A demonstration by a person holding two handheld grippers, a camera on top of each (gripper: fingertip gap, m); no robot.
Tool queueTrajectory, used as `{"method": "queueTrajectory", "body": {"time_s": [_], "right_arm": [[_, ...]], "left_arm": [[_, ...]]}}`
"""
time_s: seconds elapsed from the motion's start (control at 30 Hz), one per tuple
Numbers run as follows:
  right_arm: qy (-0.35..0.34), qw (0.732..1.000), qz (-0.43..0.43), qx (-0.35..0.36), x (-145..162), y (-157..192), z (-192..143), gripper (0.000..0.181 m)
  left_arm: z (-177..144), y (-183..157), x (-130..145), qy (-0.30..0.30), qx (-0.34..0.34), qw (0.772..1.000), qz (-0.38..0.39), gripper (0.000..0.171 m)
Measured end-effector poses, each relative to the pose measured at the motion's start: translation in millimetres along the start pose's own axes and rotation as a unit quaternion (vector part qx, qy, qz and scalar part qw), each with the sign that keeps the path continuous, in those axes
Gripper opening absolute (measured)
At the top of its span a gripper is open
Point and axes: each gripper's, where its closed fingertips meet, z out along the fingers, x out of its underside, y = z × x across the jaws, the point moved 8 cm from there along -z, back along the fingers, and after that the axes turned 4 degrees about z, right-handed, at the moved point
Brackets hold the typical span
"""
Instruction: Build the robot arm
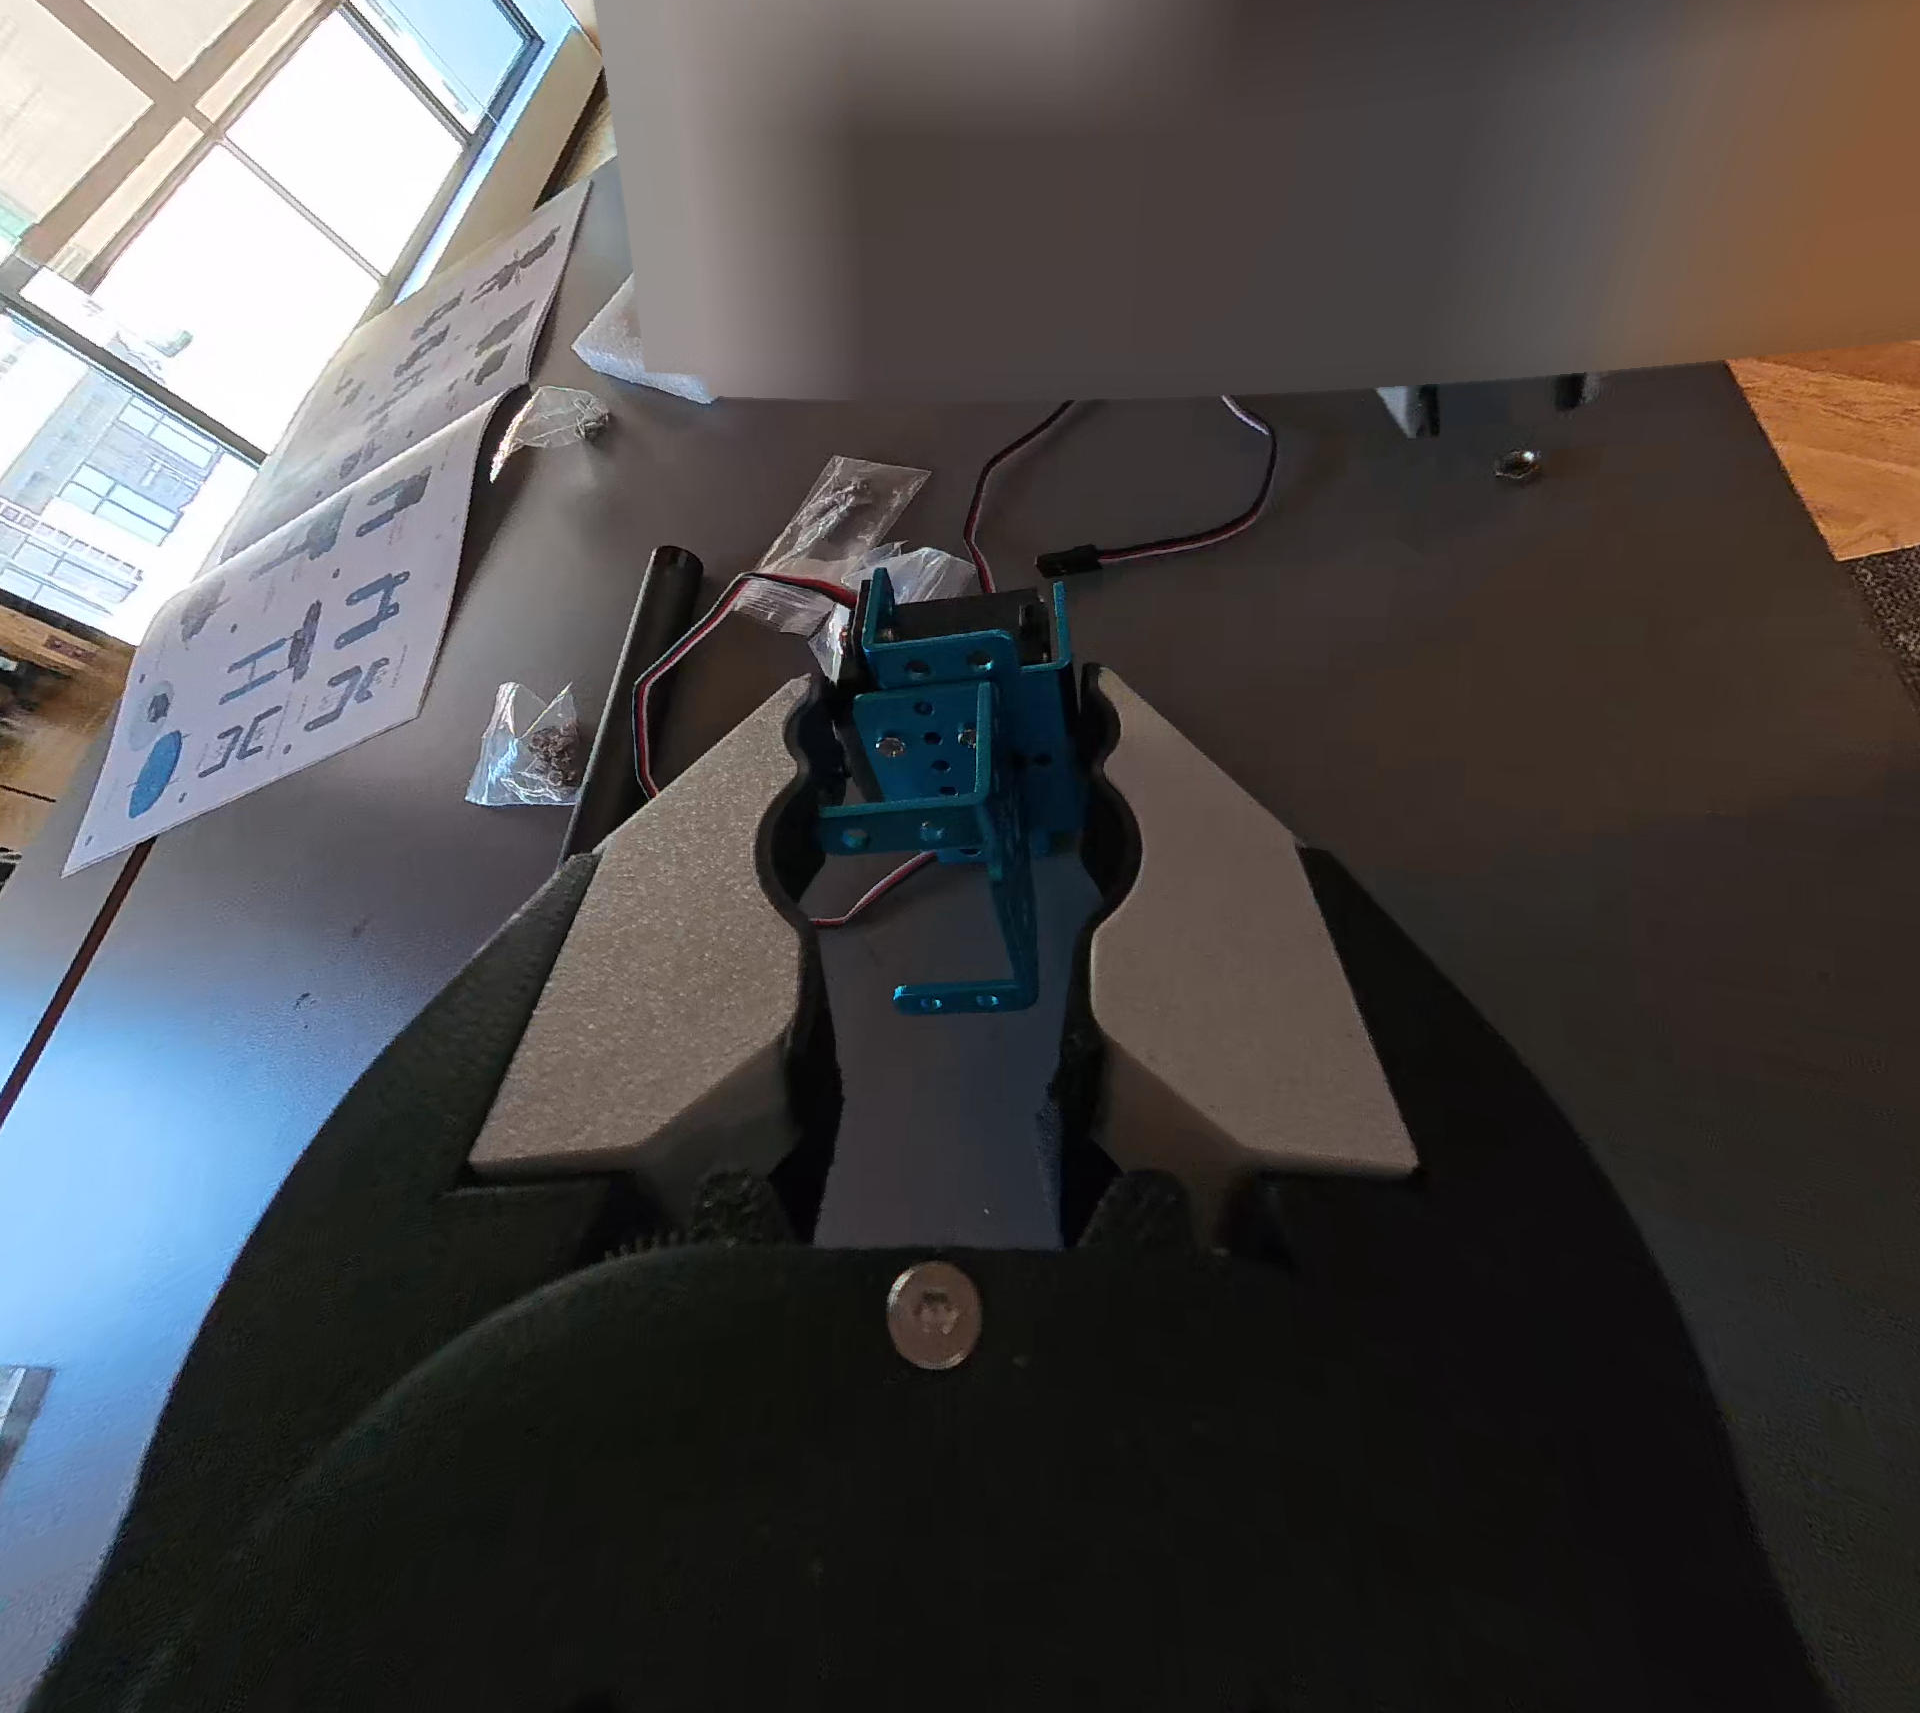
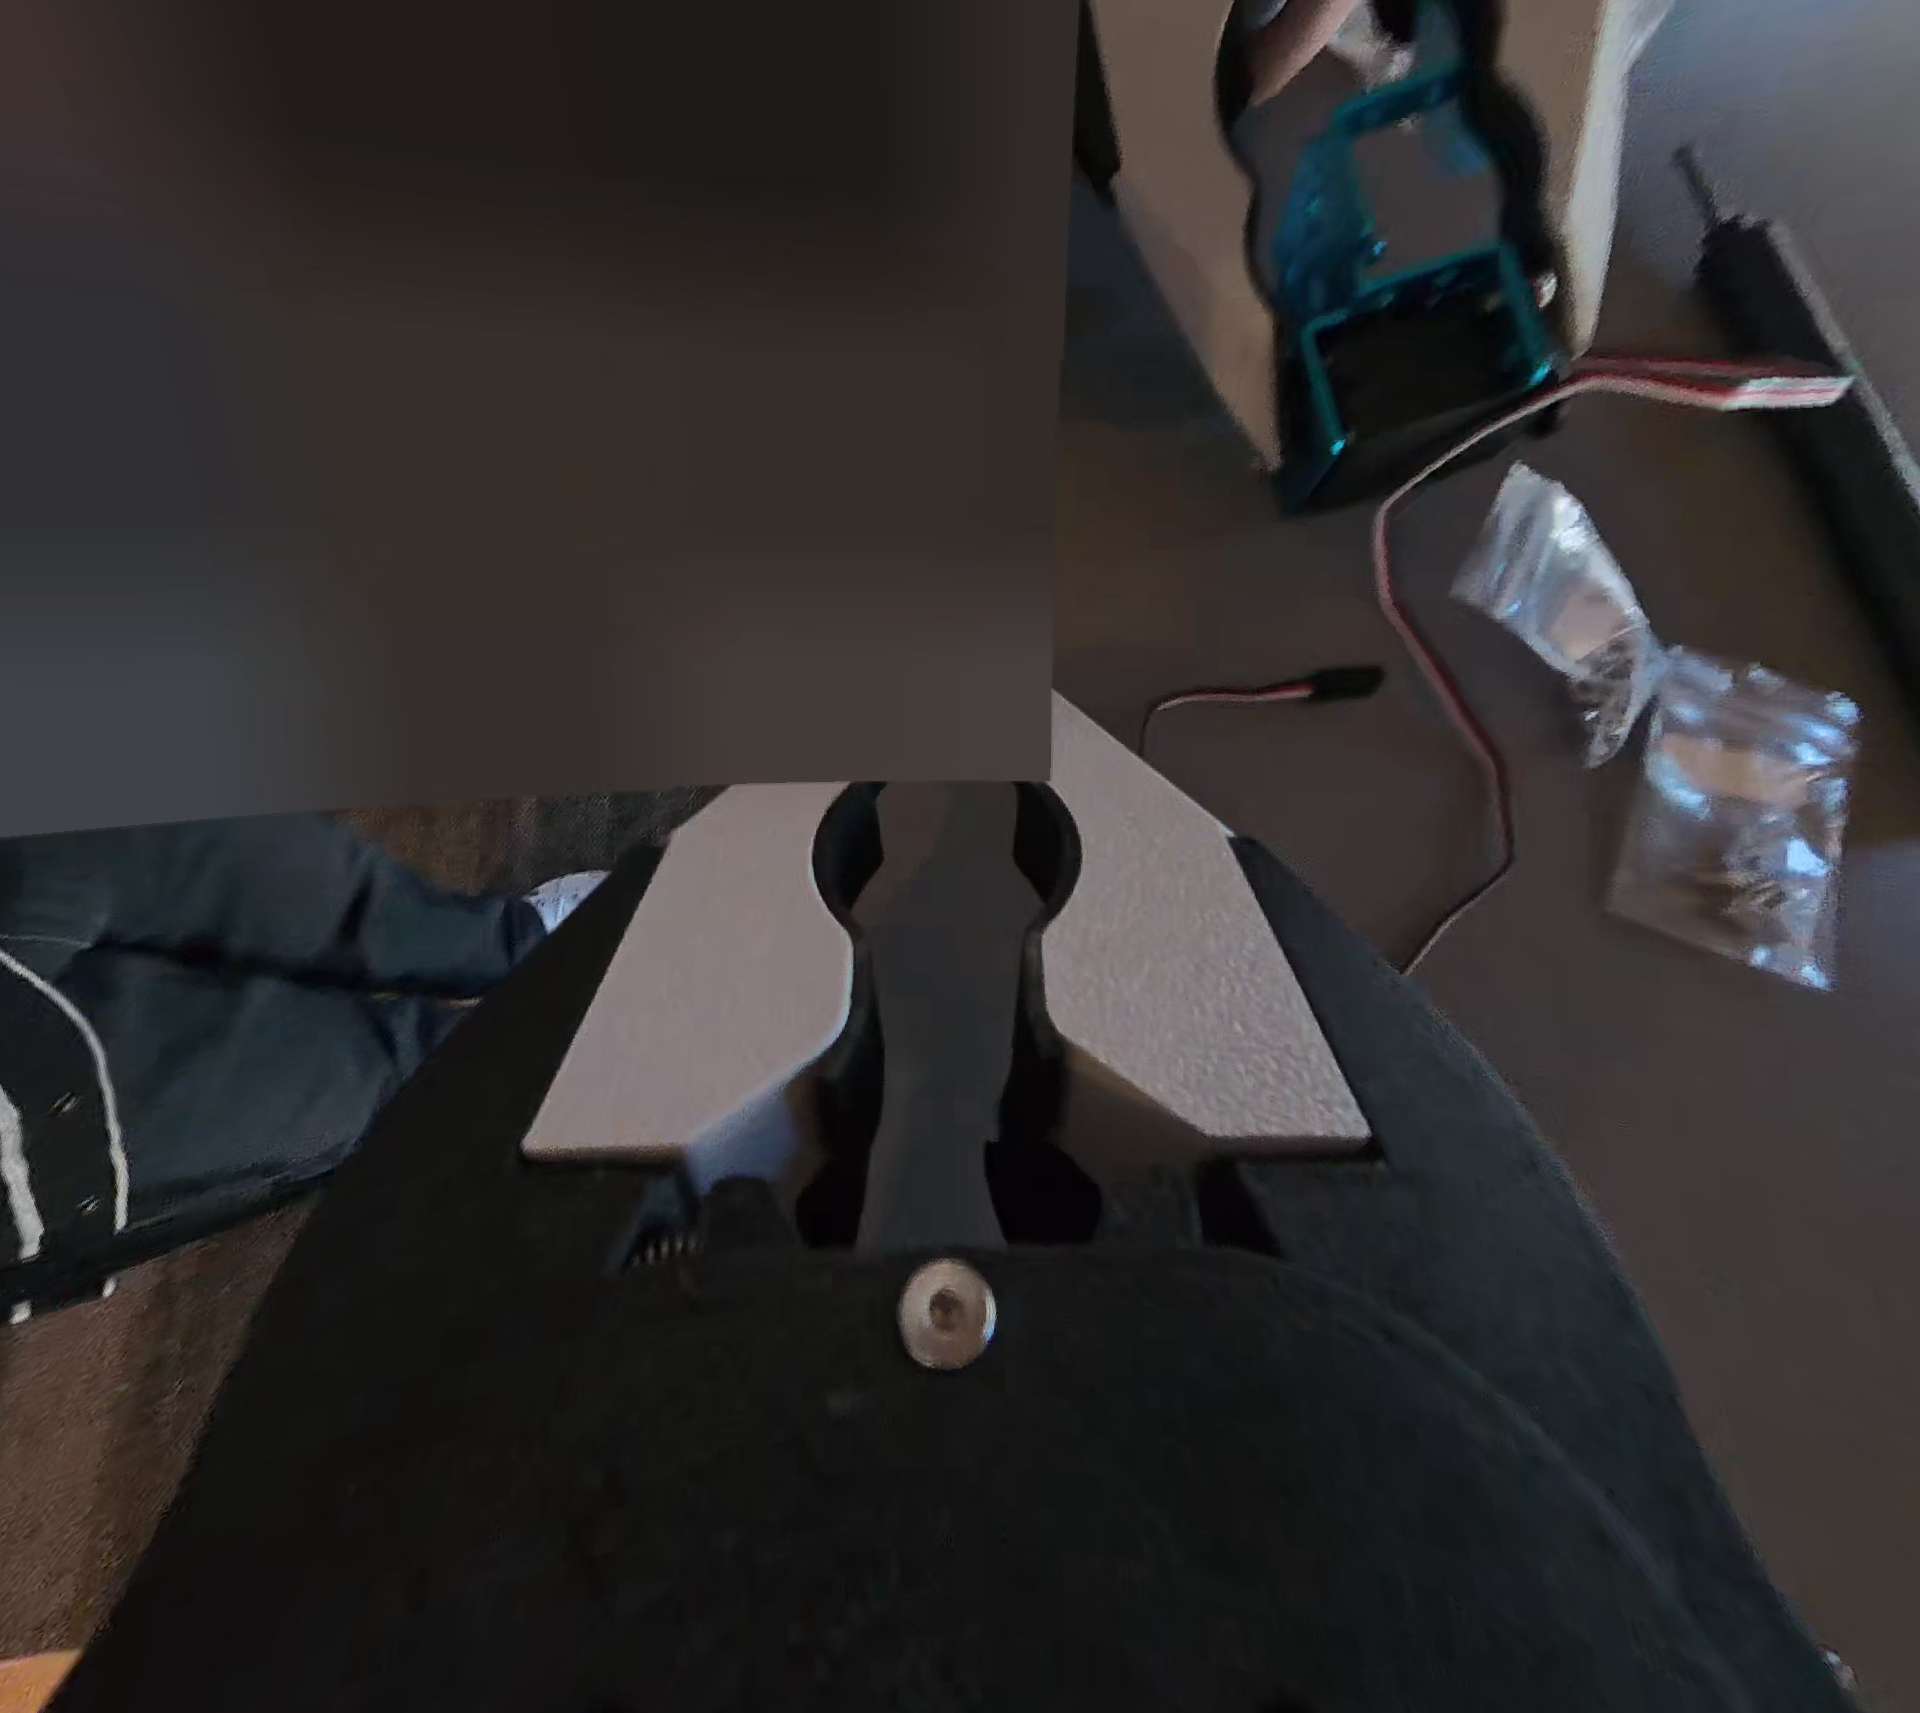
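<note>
Left gripper (image 1: pixel 951 707) clamps the blue bracket assembly (image 1: pixel 935 759); right gripper (image 2: pixel 945 806) empty, slightly parted, fingertips cut off by blur patch.

The left hand-held gripper (image 1: pixel 951 707) grips a blue bracket assembly (image 1: pixel 940 764) of perforated metal plates around a black servo (image 1: pixel 951 614), raised above the dark desk (image 1: pixel 1455 832). A red, white and black cable (image 1: pixel 1174 543) trails from it to the desk. The right hand-held gripper (image 2: pixel 948 806) holds nothing, its fingers slightly apart.

bracket assembly (image 1: pixel 935 759): blue metal, glossy
fingers (image 1: pixel 665 915): grey plastic, grainy matt
surface (image 1: pixel 1455 832): dark, smooth matt
bags (image 2: pixel 1745 822): clear glossy plastic
</note>
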Motion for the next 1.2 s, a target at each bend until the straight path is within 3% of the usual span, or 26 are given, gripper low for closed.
{"method": "queueTrajectory", "body": {"time_s": [0.03,0.3,0.53,0.7,0.9,1.03,1.2], "right_arm": [[0.009,1.0,0.006,0.005,2,1,1,0.019],[0.016,0.998,0.058,0.005,7,3,8,0.013],[0.017,0.999,0.028,0.021,5,8,10,0.006],[-0.01,0.993,-0.083,0.087,-12,0,3,0.006],[-0.077,0.937,-0.286,0.187,-60,-28,-6,0.005],[-0.066,0.897,-0.385,0.208,-59,-40,15,0.004],[-0.079,0.866,-0.421,0.26,-53,-52,24,0.005]], "left_arm": [[0,0,0,0.0,0.0,1.0,0.0,0.045],[0,0,0,0.0,0.001,1.0,-0.001,0.045],[0,0,0,0.0,0.003,1.0,-0.004,0.045],[0,1,0,0.0,0.008,1.0,-0.01,0.045],[0,2,0,0.001,0.013,1.0,-0.017,0.045],[1,2,0,0.001,0.013,1.0,-0.017,0.045],[1,1,0,0.0,0.006,1.0,-0.003,0.046]]}}
